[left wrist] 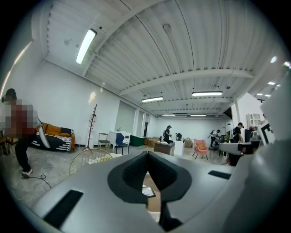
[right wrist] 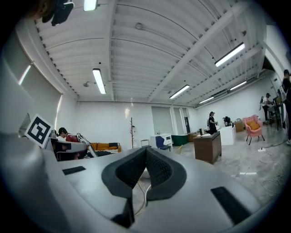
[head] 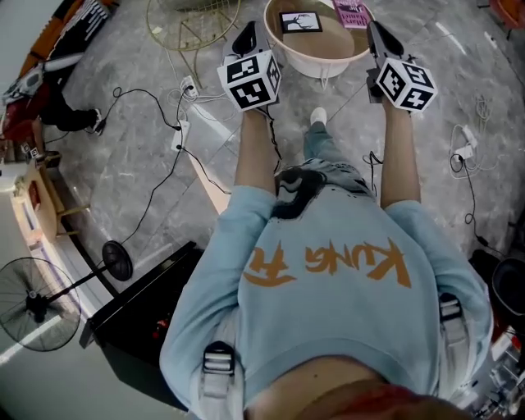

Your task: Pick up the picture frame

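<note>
Grey stone floor, open hall. Round tabletop (head: pixel 326 66) ahead bears picture frame (head: pixel 299 22). Left tool (head: pixel 244 34), right tool (head: pixel 375 33): 2 clenched, empty. Step: approach. Next: unclench 1, reach frame.

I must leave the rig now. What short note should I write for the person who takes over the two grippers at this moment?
Left gripper: jaws shut, empty, held out ahead of the body.
Right gripper: jaws shut, empty, held out the same way.
Picture frame: lies on the round table ahead, beside a pink item. Neither gripper touches it.
Done: nothing picked up yet.
Left: reach the table, open one gripper, close it on the frame's edge, lift.
</note>
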